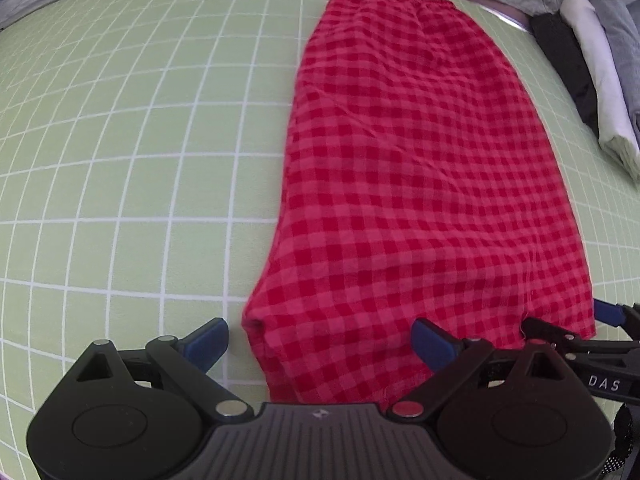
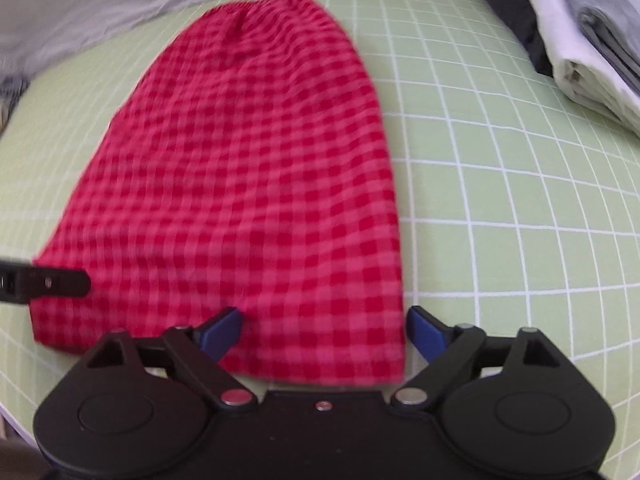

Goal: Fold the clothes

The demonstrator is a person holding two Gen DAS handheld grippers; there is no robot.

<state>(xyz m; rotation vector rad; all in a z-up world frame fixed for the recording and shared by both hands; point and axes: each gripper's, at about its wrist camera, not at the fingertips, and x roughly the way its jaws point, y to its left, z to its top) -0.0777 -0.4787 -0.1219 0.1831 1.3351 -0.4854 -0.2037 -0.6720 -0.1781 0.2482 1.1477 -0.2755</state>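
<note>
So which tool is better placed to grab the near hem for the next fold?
Probably the right tool: open, it straddles the red checked garment's near hem corner squarely.

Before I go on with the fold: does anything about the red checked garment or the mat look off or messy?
Nothing serious. The red checked garment lies flat on the green grid mat, lightly wrinkled, its near hem uneven. Both the left gripper and right gripper are open at that hem. The folded pile sits neatly aside.

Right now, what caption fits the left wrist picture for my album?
Open left gripper poised at the near hem of red checked shorts on the green grid mat.
</note>
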